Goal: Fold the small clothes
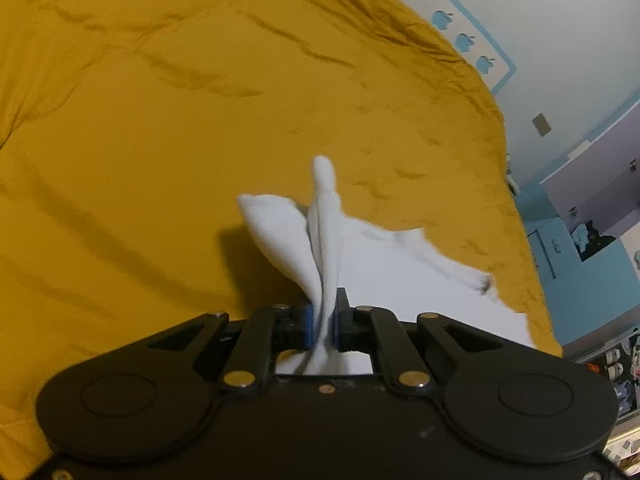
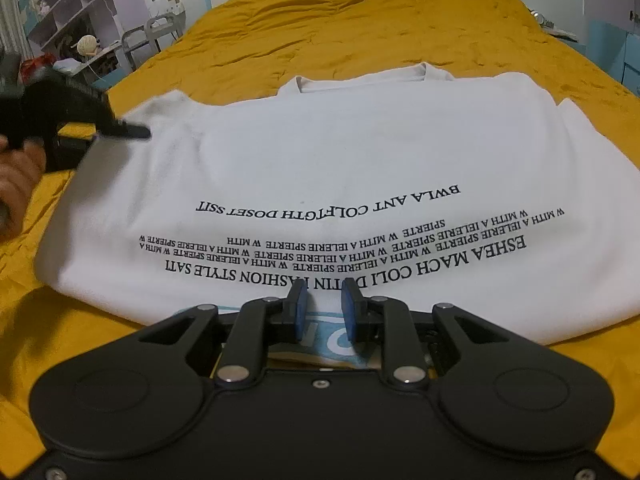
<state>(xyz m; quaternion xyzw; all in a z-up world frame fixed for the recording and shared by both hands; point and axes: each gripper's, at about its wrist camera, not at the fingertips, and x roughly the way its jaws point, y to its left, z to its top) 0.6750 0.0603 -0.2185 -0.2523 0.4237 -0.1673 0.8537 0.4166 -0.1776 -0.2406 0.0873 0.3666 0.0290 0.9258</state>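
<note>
Where the left wrist view looks down, left gripper [image 1: 325, 322] clamped on bunched edge of white T-shirt [image 1: 384, 256], cloth lifted off mustard bedspread [image 1: 160, 140], right wrist view, right gripper [image 2: 323, 312] parted slightly, nothing pinched, T-shirt laid flat on bedspread, a hand [image 2: 18, 184] at left edge.

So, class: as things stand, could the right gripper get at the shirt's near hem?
Probably yes. The right gripper hangs just over the near hem of the shirt, its jaws apart with nothing between them and nothing in the way.
</note>
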